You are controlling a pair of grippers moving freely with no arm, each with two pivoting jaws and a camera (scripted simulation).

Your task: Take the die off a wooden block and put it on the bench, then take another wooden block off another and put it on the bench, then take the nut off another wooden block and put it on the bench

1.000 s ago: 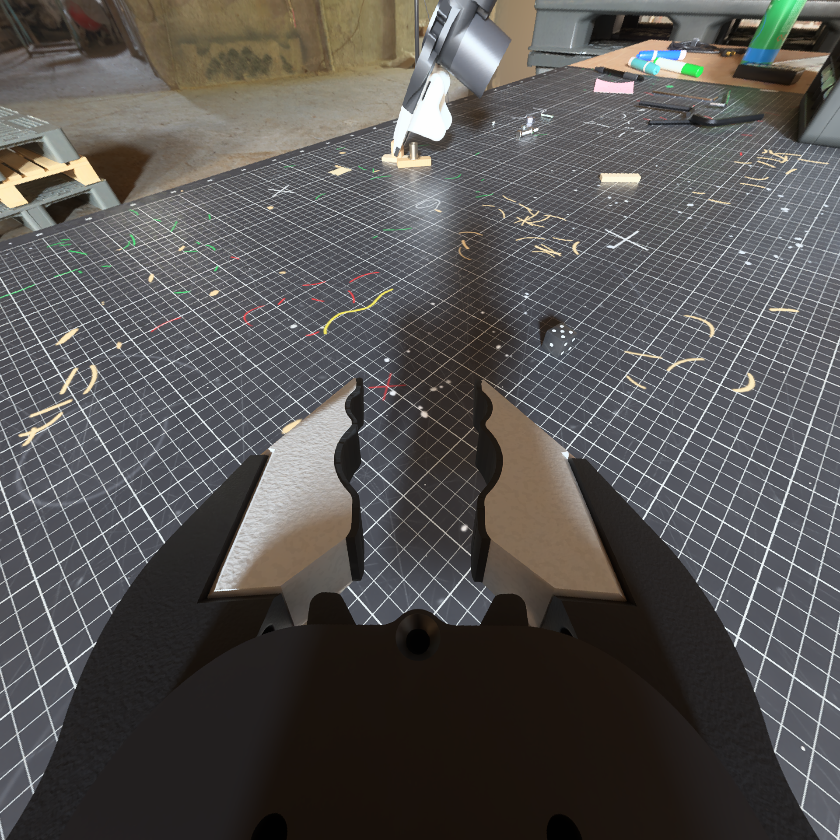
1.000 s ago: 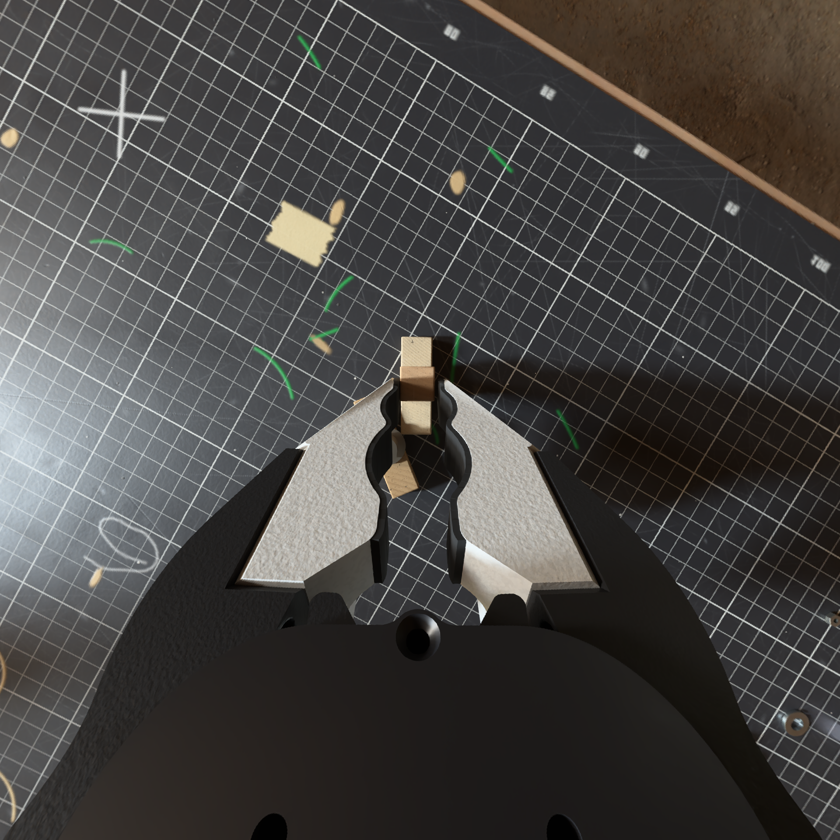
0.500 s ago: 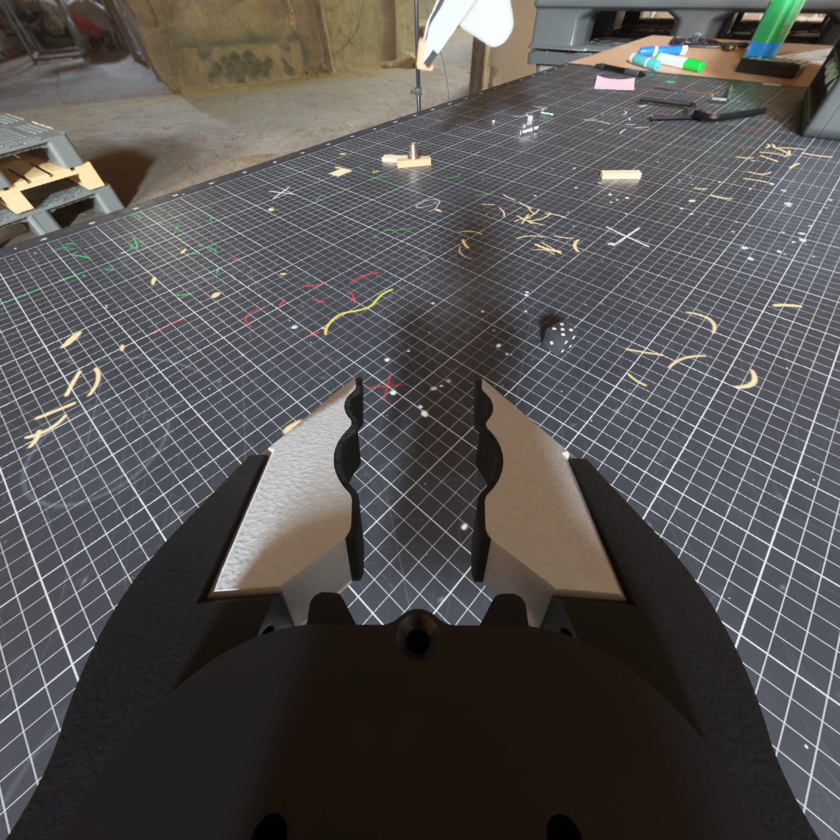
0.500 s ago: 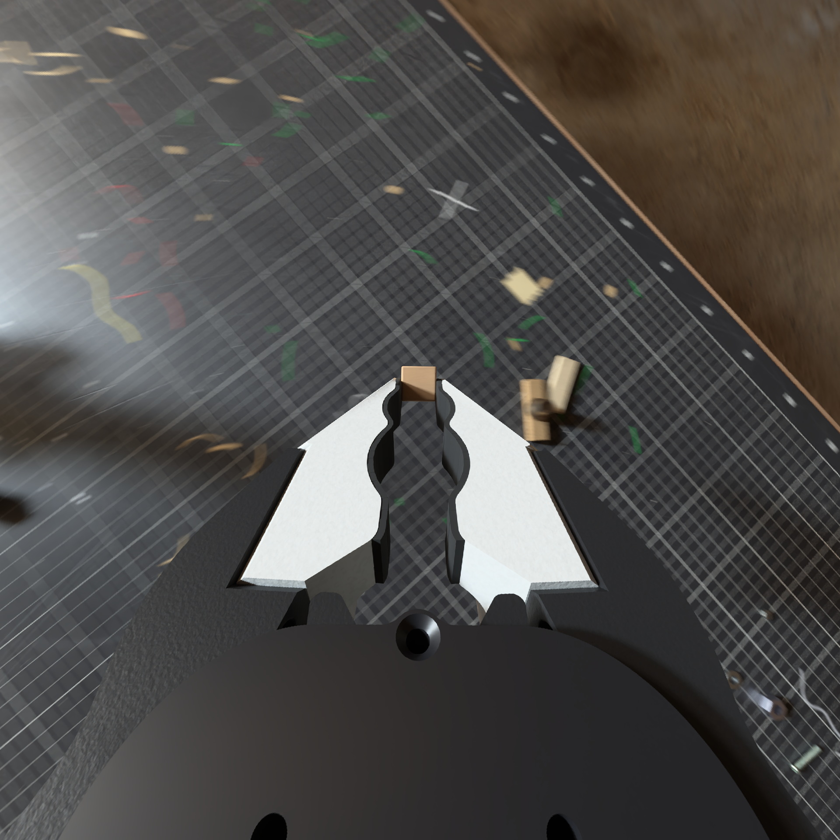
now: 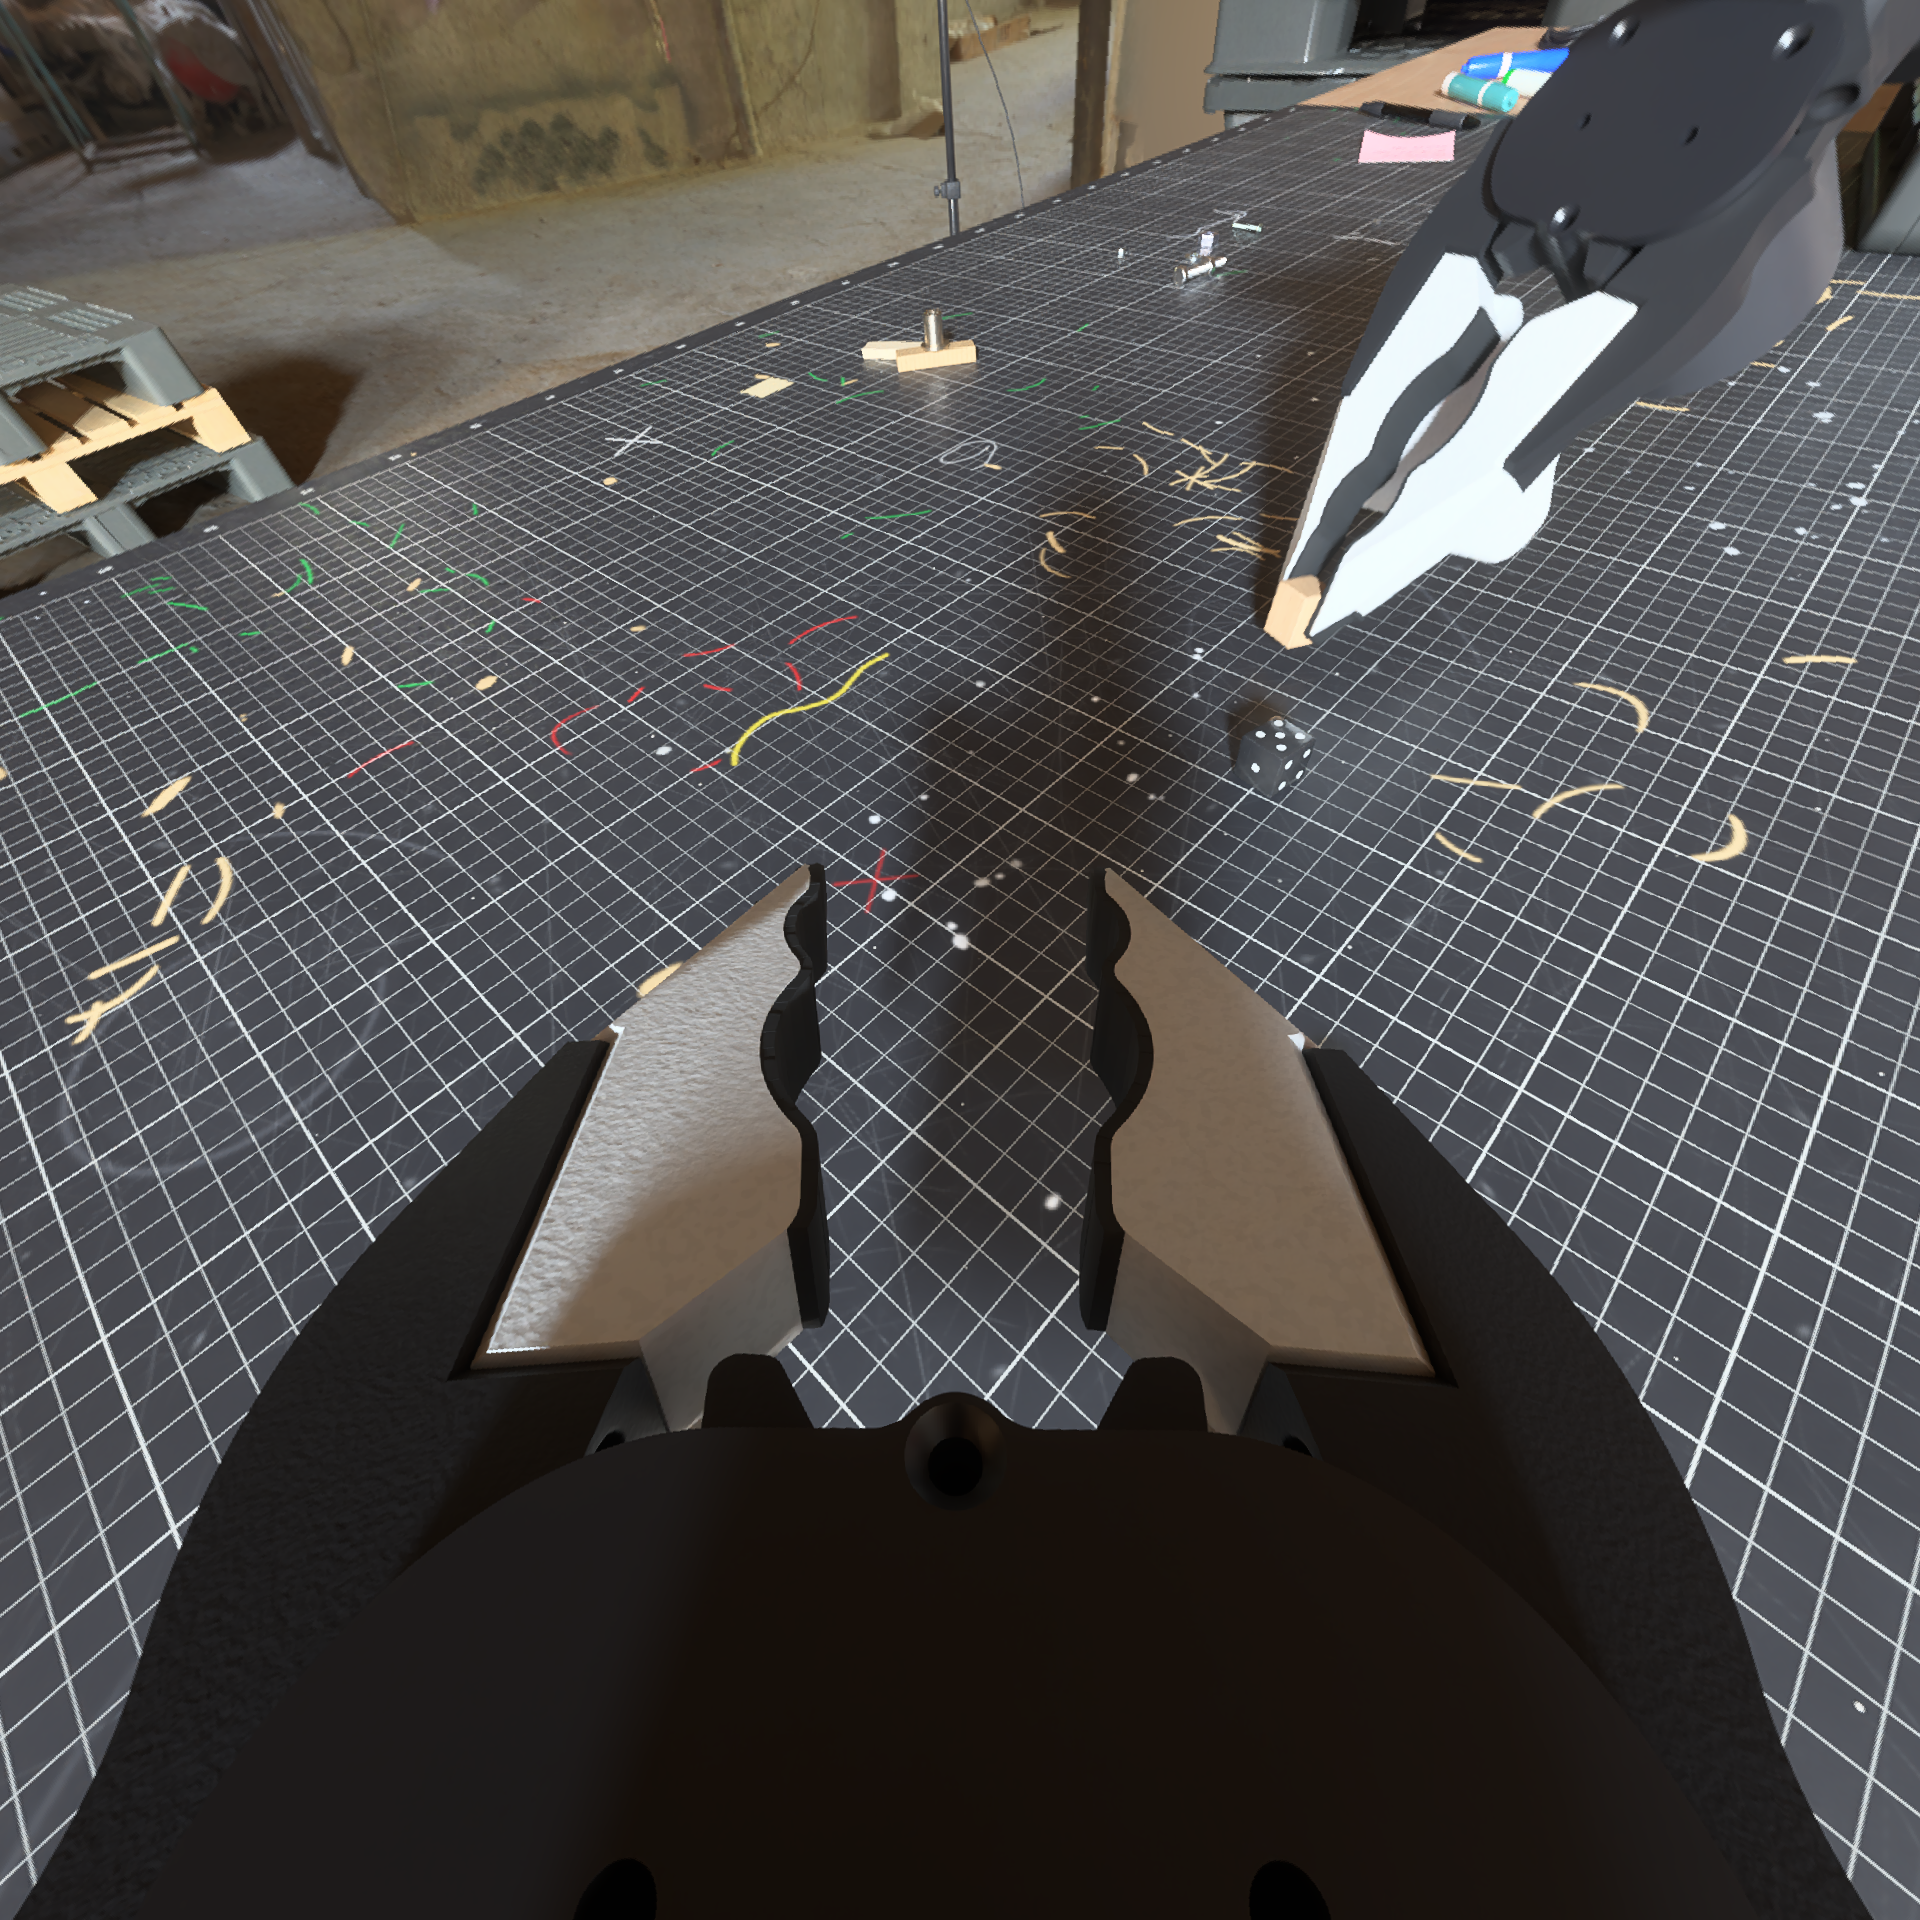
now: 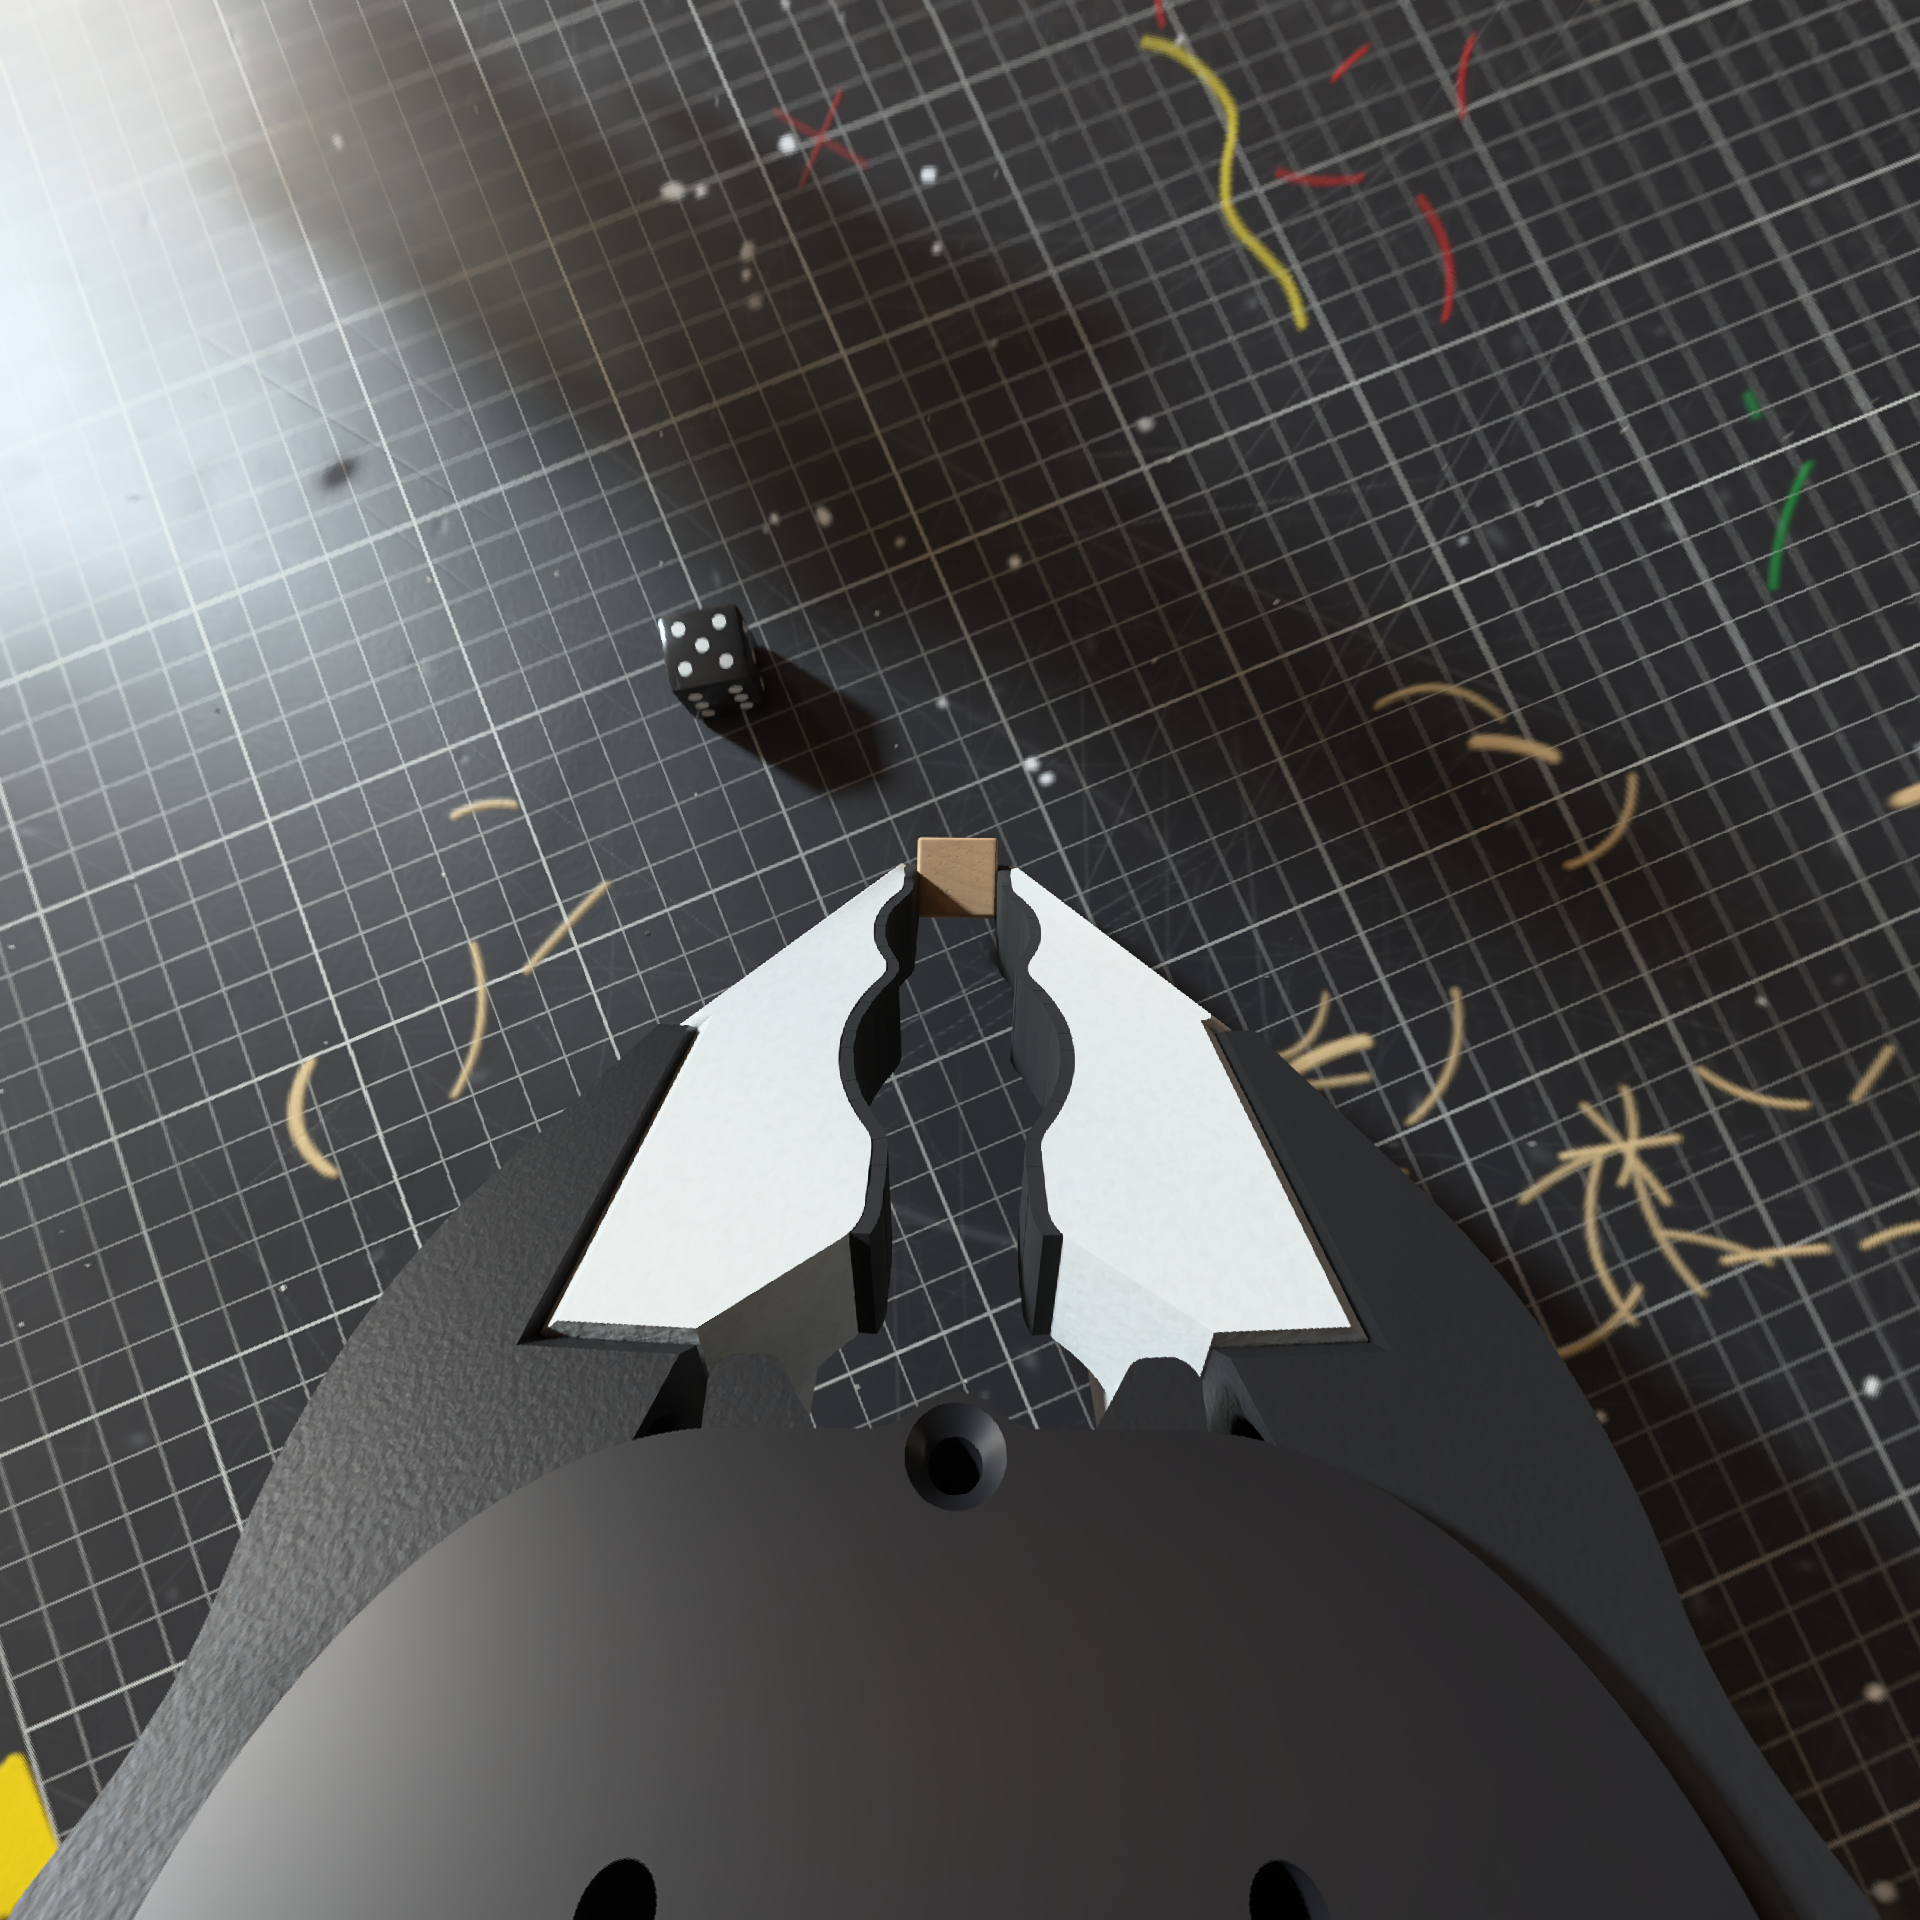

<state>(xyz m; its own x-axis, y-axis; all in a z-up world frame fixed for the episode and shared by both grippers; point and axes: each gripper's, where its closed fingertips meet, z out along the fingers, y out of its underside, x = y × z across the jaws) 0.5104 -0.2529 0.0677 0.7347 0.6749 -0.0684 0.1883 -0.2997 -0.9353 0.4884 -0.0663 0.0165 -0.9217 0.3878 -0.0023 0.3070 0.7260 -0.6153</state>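
Observation:
My right gripper (image 6: pixel 957 883) is shut on a small wooden block (image 6: pixel 957 878) and holds it just above the bench mat. In the left wrist view the right gripper (image 5: pixel 1311 608) comes in from the upper right, with the block (image 5: pixel 1291 611) at its tips. A black die (image 6: pixel 709 659) with white dots lies on the mat to the left of the block; it also shows in the left wrist view (image 5: pixel 1273 754). My left gripper (image 5: pixel 957 894) is open and empty, low over the mat. Far back, wooden blocks (image 5: pixel 933 355) lie on the mat with a metal nut (image 5: pixel 934 330) standing on them.
The bench mat (image 5: pixel 416 935) is dark with a white grid and chalk marks. Small metal hardware (image 5: pixel 1200 268) lies far back. A pink pad (image 5: pixel 1406 148) and markers (image 5: pixel 1496 88) lie at the far right corner. The bench edge runs along the back left, with pallets (image 5: pixel 94 436) on the floor beyond.
My right gripper lifted the small wooden block off the far stack and carried it across to a spot near the die. The left gripper has stayed where it was, open.

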